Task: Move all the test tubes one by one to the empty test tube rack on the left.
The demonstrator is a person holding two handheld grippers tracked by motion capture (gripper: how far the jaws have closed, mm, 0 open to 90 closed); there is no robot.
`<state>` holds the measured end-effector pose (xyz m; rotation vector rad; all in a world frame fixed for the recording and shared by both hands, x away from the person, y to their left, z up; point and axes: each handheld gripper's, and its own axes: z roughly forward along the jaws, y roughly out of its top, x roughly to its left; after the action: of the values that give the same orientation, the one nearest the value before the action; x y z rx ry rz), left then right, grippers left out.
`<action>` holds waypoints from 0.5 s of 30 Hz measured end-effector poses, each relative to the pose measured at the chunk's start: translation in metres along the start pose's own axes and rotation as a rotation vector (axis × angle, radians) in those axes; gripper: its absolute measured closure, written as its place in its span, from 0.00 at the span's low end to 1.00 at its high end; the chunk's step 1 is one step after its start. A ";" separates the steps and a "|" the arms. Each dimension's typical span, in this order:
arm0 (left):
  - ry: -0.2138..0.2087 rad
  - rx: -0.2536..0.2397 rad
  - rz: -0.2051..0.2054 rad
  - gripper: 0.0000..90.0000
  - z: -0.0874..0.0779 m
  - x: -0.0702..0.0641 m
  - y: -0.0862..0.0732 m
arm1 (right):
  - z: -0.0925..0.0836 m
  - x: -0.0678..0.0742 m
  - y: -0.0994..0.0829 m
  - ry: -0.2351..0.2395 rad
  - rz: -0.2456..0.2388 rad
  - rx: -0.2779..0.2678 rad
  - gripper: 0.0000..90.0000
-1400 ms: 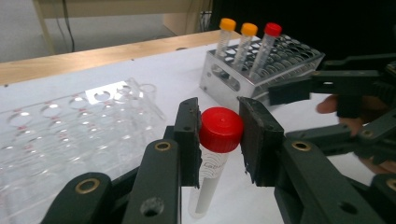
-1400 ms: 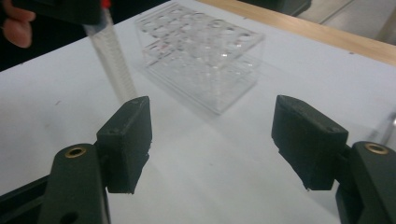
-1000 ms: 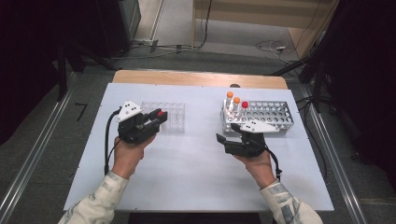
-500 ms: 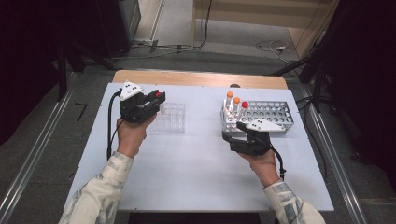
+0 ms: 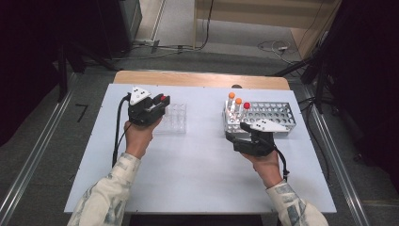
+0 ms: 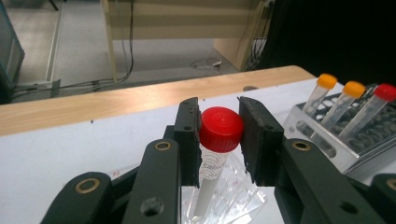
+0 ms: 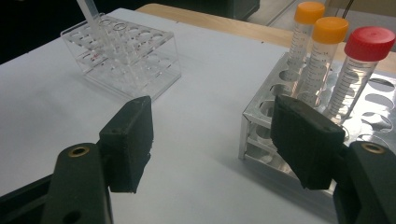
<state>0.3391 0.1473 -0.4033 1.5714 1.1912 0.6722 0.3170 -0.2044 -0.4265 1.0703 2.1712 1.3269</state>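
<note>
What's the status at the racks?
Left tongs shut on red-capped plastic tube, over clear acrylic rack. Right tongs open beside metal rack. Nothing blocking.

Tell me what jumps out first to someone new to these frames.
Most striking is the red-capped tube clamped by its cap in the left gripper, its tip going down into the clear rack at table left. At right, two orange-capped tubes and another red-capped one stand in the metal rack. The right gripper sits open beside that rack's corner.
</note>
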 end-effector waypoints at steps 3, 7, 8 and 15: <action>0.013 0.007 0.007 0.78 0.001 0.000 -0.010 | -0.001 0.000 0.000 -0.002 -0.002 0.000 0.32; 0.019 0.021 0.006 0.77 0.005 0.001 -0.019 | 0.001 0.000 -0.001 -0.002 0.000 0.005 0.32; 0.017 0.024 0.003 0.77 0.005 0.002 -0.021 | 0.001 0.000 -0.001 -0.002 -0.001 0.005 0.32; 0.010 0.023 -0.006 0.77 0.006 0.000 -0.027 | 0.003 0.000 -0.002 -0.004 0.002 0.010 0.32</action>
<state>0.3348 0.1451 -0.4311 1.5842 1.2149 0.6654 0.3180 -0.2035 -0.4294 1.0778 2.1764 1.3150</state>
